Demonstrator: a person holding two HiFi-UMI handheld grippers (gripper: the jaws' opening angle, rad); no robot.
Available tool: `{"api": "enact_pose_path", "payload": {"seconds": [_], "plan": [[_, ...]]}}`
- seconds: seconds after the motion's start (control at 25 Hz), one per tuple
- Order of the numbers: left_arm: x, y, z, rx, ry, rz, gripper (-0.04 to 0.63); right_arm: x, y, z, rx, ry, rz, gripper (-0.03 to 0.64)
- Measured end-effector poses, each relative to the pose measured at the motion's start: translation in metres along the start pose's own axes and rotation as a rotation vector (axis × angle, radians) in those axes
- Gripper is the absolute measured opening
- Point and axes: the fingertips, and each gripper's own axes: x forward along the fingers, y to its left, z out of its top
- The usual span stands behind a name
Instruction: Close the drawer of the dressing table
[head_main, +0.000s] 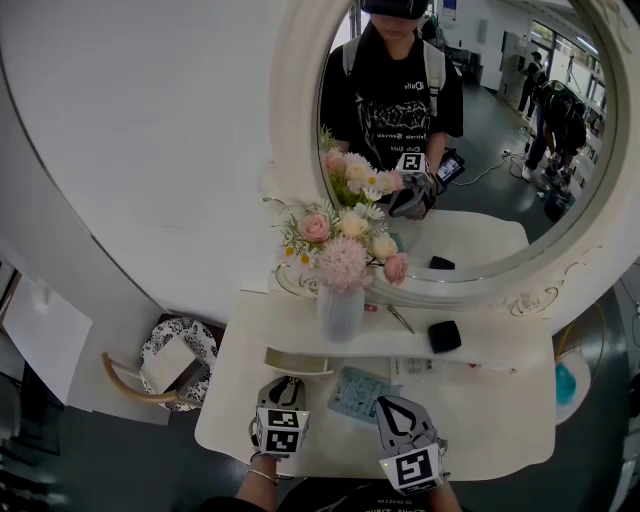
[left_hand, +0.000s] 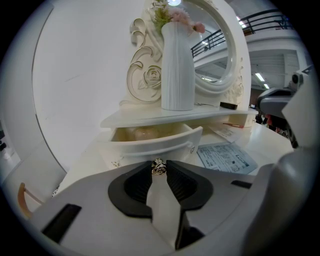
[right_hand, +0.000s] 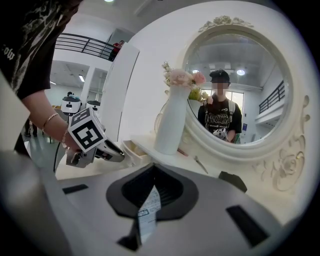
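Directly ahead of both sets of fingers stands a white, scroll-carved dressing table (head_main: 500, 420). Its large oval mirror (head_main: 490, 140) rises behind a raised shelf. On that shelf, above and just beyond the left fingertips, is a tall white ribbed vase (left_hand: 177, 70) holding pink and cream flowers.

Under the shelf, straight in front of the left fingers, the shallow white curved-front drawer (left_hand: 150, 145) is pulled partly out. Something pale lies inside it, but I cannot tell what. A pale blue printed leaflet (head_main: 362, 392) lies flat on the tabletop between the two grippers, to the right of the left fingers.

The left gripper (head_main: 285, 388) points down at the drawer front. Its dark padded fingers (left_hand: 142, 182) are part-way closed and appear to pinch the small ornate metal knob (left_hand: 158, 167) at their very tips. The right gripper (right_hand: 151, 175) is drawn nearly together, with only a thin slit showing, and holds nothing. It sits level with the left gripper, clear of the drawer.

Several things could go wrong from here:
- The grip is only at the fingertips on a tiny knob, so a downward-angled push could slide the pads off.
- Pushing off-centre could skew the drawer so that it binds.
- A hard shove could jolt the shelf and rock the tall vase.
- The pale contents might block the drawer from closing fully.
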Motion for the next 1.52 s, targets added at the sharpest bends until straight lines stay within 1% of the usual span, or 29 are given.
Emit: {"api": "enact_pose_path", "payload": {"seconds": [0.68, 0.88, 1.08, 1.28, 1.52], "plan": [[0.002, 0.002, 0.0, 0.015, 0.01, -0.004, 0.1, -0.001, -0.005, 0.002, -0.006, 0.015, -0.01, 0.011], [0.003, 0.002, 0.0, 0.014, 0.007, 0.0, 0.101, -0.001, -0.006, -0.002, 0.011, 0.001, -0.018, 0.011], [0.005, 0.002, 0.001, 0.011, 0.007, 0.001, 0.1, -0.002, -0.006, -0.003, -0.004, 0.022, -0.018, 0.011], [0.006, 0.002, -0.001, 0.0, 0.015, -0.006, 0.1, -0.001, -0.008, -0.006, 0.003, 0.015, -0.032, 0.011], [0.007, 0.002, 0.002, 0.006, 0.004, -0.003, 0.1, -0.002, -0.01, -0.013, -0.012, 0.036, -0.04, 0.011]]}}
